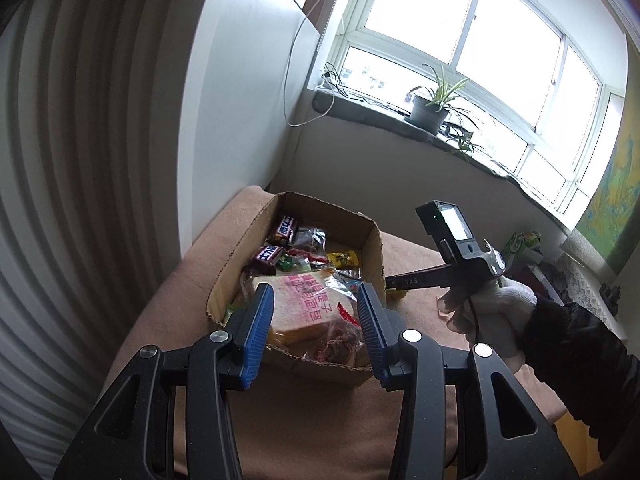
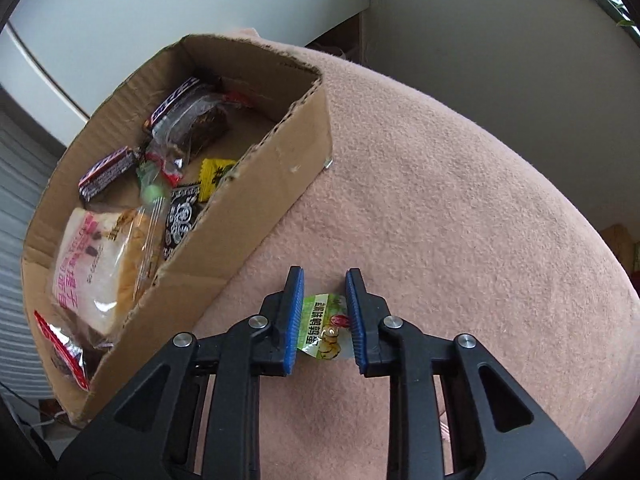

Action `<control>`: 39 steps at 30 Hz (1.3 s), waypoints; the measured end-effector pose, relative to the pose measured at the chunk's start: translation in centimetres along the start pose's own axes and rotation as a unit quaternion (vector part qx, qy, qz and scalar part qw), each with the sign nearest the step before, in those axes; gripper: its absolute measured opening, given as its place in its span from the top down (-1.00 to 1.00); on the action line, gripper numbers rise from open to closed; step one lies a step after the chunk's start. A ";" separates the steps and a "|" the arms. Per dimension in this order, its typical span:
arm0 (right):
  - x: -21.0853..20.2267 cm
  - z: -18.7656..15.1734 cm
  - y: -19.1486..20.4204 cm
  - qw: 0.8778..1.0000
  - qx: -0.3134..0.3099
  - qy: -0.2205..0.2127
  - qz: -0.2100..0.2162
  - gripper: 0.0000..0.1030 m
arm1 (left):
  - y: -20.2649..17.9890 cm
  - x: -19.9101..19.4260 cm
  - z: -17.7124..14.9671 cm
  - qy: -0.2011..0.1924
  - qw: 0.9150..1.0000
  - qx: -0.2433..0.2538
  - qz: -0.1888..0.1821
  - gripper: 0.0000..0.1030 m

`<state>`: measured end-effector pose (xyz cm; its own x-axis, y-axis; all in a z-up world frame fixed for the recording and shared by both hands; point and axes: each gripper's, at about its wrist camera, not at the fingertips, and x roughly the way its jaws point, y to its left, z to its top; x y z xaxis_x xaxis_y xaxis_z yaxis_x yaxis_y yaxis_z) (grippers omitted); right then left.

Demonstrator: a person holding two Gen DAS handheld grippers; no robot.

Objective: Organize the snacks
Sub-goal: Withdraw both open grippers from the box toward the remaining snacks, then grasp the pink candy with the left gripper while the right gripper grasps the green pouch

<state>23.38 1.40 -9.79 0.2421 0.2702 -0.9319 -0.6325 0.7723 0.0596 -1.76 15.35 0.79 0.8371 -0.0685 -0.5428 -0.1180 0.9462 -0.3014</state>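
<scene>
Green and clear, the small snack packet (image 2: 329, 328) sits between the blue pads (image 2: 293, 320) of my right claw (image 2: 325, 322), pinched at its two sides against the pink blanket (image 2: 460, 220). Its long axis runs straight away from me, in line with my fingers, so I grip it across its narrow width. What matters for the coming move is where the cardboard box (image 2: 256, 216) lies from this claw: up and to the left, its near wall just beside the left pad, its open top higher than the packet. I judge the packet must be lifted over that wall and carried left before it can be let go among the snacks already inside, the bread bag (image 2: 96, 264) and the chocolate bars (image 2: 108, 172).

My left claw (image 1: 316, 328) hangs over the box's near corner with its jaws part spread, and nothing is caught between them; the bread bag only shows through the gap below. From the left wrist view my right hand (image 1: 486, 312), in its white glove, is low beside the box's right wall. The right claw is plainly the nearer one to the packet, and the only one holding anything.
</scene>
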 end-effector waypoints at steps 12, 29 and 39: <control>-3.8 -11.1 -0.3 0.994 -0.094 -0.006 -0.058 0.57 | -3.3 0.9 -0.6 0.015 0.999 0.017 -0.032 0.19; -10.9 -19.6 -11.4 0.989 0.093 -0.112 -0.027 0.25 | -14.3 8.6 -3.5 0.092 0.986 0.094 -0.098 0.19; -9.1 -20.3 -10.8 0.984 0.109 -0.142 0.008 -0.16 | -18.6 17.7 -4.5 0.155 0.976 0.122 -0.093 0.19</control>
<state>13.07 -21.04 -9.25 0.4489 0.4093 -0.7943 -0.4721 0.8634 0.1780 12.79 -4.90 -6.75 0.6248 -0.3036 -0.7194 0.1842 0.9526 -0.2421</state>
